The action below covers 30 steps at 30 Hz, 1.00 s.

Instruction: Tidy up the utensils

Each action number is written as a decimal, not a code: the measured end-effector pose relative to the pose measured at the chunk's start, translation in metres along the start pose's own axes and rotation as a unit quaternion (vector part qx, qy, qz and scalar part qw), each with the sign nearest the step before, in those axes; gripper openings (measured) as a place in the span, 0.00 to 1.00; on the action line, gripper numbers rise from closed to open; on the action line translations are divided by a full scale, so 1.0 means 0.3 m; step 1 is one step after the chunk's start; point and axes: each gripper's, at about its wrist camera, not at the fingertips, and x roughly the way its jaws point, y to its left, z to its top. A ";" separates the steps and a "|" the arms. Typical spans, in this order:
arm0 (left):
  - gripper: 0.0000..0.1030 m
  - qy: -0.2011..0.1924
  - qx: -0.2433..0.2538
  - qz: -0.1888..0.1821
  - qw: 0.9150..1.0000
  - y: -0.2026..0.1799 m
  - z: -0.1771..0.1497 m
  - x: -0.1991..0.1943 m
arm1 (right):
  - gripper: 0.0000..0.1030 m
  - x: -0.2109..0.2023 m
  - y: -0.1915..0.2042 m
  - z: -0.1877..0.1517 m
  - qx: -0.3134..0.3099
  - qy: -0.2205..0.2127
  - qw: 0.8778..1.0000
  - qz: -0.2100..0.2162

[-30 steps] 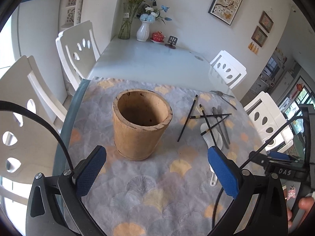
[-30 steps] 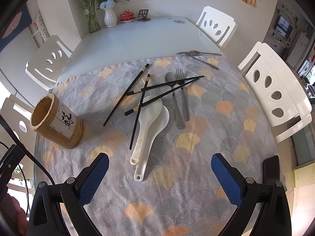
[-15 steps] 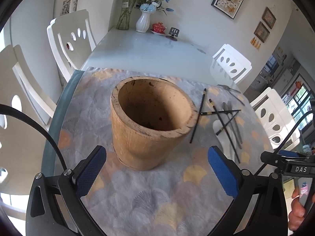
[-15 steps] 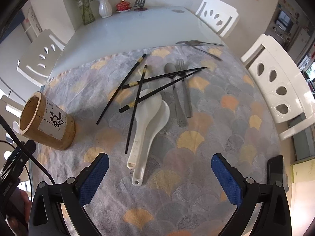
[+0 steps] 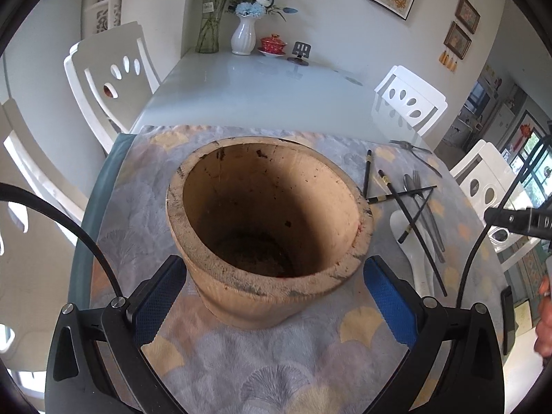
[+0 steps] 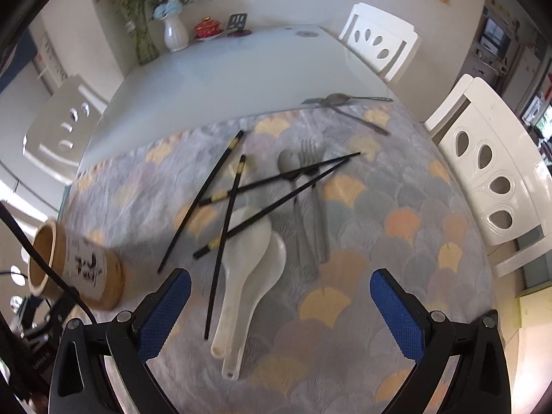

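An empty bamboo holder [image 5: 269, 289] stands upright on the patterned mat [image 5: 241, 372] and fills the left wrist view. My left gripper [image 5: 273, 265] is open, with one blue pad on each side of the holder's near wall; I cannot tell if they touch it. In the right wrist view the holder [image 6: 86, 269] is at the far left. Several black chopsticks [image 6: 220, 186] lie crossed over two white ceramic spoons [image 6: 248, 276], beside a metal spoon [image 6: 296, 220] and fork [image 6: 319, 220]. My right gripper [image 6: 279, 276] hovers open above the white spoons, holding nothing.
Another metal spoon and fork [image 6: 345, 100] lie at the mat's far edge. White chairs [image 6: 490, 179] surround the glass table [image 6: 241, 69]. Two vases [image 5: 243, 34], a red lidded cup [image 5: 272, 43] and a small stand sit at the table's far end.
My left gripper has moved forward to the holder, which now sits between its pads. My right gripper has come lower and closer to the white spoons and chopsticks.
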 end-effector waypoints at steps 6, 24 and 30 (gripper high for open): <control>0.99 -0.002 0.005 0.009 1.000 0.000 0.002 0.011 | 1.00 0.037 -0.020 0.025 0.006 0.008 1.000 0.004; 0.94 -0.026 0.012 0.050 0.998 0.000 -0.009 0.088 | 1.00 0.162 0.100 0.098 -0.069 0.015 0.997 0.013; 0.94 -0.033 0.005 0.049 0.998 0.009 -0.017 0.069 | 0.99 0.220 0.095 0.161 -0.055 0.026 0.997 0.038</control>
